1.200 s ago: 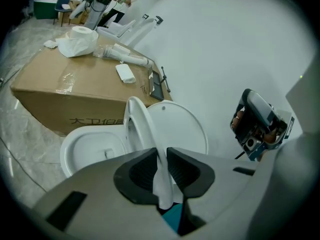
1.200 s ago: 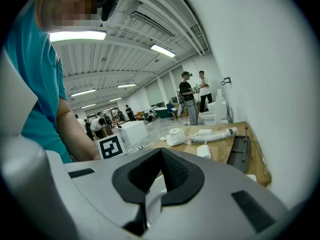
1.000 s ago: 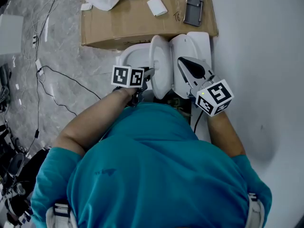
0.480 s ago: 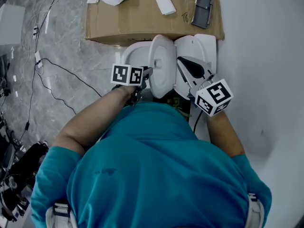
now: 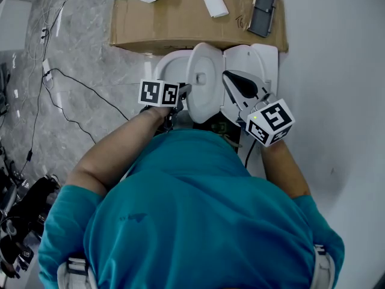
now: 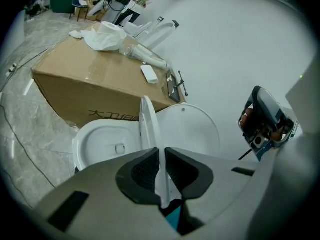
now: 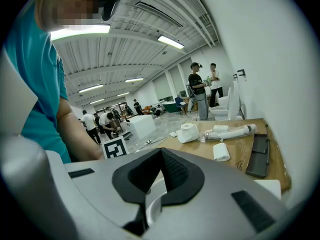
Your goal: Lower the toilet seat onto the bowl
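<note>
left tool [image 6: 161,151]: clamped down on the thin white edge of the toilet seat [image 6: 148,121]. Both dark pads are pressed right on it, with only the seat's thickness between them. In the head view this tool [image 5: 185,90] sits at the seat's 8 o'clock.

right tool [image 7: 161,151]: jaws closed tip to tip with nothing in them. From above it [image 5: 227,76] hangs at roughly 3 o'clock of the seat, in front of the lid, and I can't tell if it touches anything.

toilet seat [image 5: 204,80]: not down. It stands pretty much on edge between the bowl and the lid.

bowl [image 6: 100,139]: open, white, at the seat's 9 o'clock in the head view.

lid [image 6: 187,129]: flipped up at the seat's 3 o'clock, on the wall side.

cardboard box [image 5: 180,23]: sits at 12 o'clock just past the toilet, with a toilet roll [image 6: 106,34], a small white pack [image 5: 215,5] and a dark flat gadget [image 5: 263,11] on top.

floor [image 5: 78,119]: grey marble look, with cables [image 5: 66,89] trailing out at 9 to 10 o'clock.

wall [image 5: 337,71]: plain white, all along 3 o'clock.

person: teal shirt [image 5: 192,209] fills the 6 o'clock half of the head view.
</note>
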